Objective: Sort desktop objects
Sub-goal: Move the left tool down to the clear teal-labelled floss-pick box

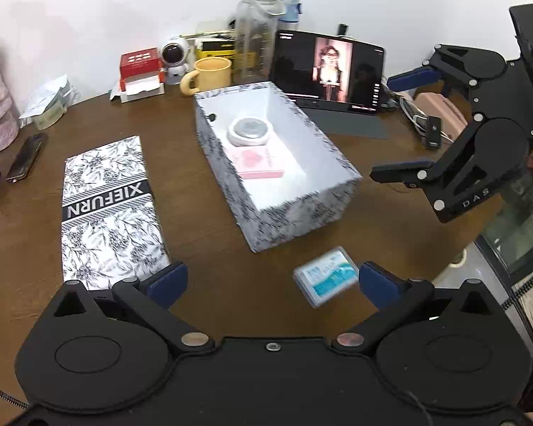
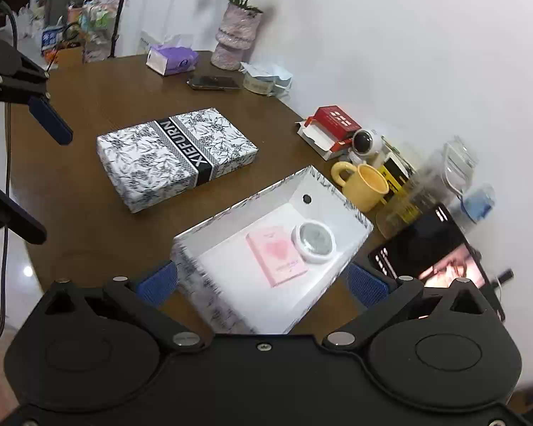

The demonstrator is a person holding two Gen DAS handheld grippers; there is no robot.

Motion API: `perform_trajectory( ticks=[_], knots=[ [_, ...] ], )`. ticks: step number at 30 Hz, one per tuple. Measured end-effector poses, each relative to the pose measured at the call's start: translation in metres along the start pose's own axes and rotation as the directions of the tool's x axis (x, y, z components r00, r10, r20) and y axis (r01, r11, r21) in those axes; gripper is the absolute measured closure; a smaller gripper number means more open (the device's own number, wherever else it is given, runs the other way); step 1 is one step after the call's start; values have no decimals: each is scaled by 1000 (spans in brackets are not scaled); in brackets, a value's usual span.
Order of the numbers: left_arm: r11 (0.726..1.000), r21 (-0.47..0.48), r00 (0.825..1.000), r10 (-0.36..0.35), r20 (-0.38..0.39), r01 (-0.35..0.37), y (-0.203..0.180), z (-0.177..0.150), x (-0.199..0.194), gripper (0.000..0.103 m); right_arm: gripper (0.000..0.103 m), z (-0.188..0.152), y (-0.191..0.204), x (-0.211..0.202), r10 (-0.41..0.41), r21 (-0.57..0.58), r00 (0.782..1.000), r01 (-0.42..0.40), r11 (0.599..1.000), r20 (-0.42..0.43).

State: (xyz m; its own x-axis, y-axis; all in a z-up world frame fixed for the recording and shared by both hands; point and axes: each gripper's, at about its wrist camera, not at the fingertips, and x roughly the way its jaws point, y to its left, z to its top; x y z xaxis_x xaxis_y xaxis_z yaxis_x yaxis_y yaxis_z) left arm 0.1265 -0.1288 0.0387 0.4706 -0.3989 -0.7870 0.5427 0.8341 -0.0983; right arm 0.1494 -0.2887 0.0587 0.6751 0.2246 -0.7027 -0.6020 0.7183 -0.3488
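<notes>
A small blue and white card pack (image 1: 326, 276) shows blurred just inside the right finger of my left gripper (image 1: 272, 280), which is wide open and not clamping it. Beyond it stands the open patterned box (image 1: 302, 209), holding a white round case (image 1: 249, 130) and a pink card box (image 1: 257, 163). The box's lid (image 1: 106, 209) lies flat to the left. My right gripper (image 2: 263, 284) hovers open over the box's near wall (image 2: 202, 284), above the pink card box (image 2: 276, 256) and the round case (image 2: 313, 240). The lid (image 2: 176, 158) lies further back.
A tablet (image 1: 328, 71), a yellow mug (image 1: 209, 72), a clear bottle (image 1: 254, 32), a red box (image 1: 140, 62) and an astronaut figure (image 1: 174, 56) line the wall. A phone (image 1: 26, 158) and a vase (image 2: 236, 37) sit at the left end. The table edge runs close on the right.
</notes>
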Motion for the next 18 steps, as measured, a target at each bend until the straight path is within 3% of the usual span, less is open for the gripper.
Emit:
perform_trajectory(
  ticks=[18],
  knots=[
    [987, 154, 999, -31, -27, 35, -51, -37, -10, 0, 0, -68, 53, -66, -71, 122, 997, 76, 990, -44]
  ],
)
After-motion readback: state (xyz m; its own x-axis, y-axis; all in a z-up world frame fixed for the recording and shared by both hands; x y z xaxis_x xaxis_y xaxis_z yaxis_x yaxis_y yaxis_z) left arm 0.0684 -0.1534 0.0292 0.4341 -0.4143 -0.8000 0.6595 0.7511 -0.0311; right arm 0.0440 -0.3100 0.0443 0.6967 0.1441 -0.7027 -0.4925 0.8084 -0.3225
